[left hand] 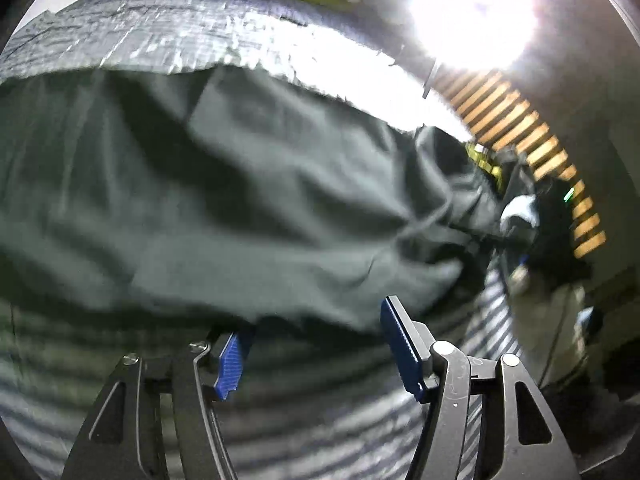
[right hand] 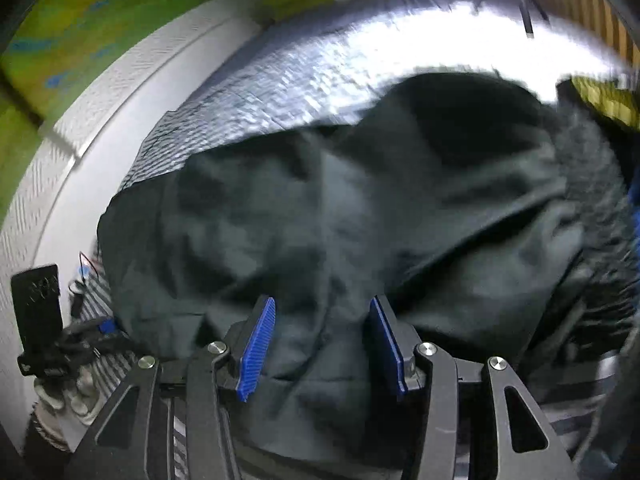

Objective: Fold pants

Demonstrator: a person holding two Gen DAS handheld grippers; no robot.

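Both claws gape wide: left claw [left hand: 316,344] just short of the pants [left hand: 224,200], right claw [right hand: 322,344] straddling cloth. Pants lie rumpled on the bed [left hand: 160,24], so folding's barely begun imo.

Left gripper [left hand: 316,346], black angular linkage arms with triangular cut-outs, round silver screw heads at pivots, blue ribbed pads [left hand: 230,364] on both fingers, right gripper [right hand: 322,344] of identical build, black links, silver pivots, blue ridged pads [right hand: 256,350].
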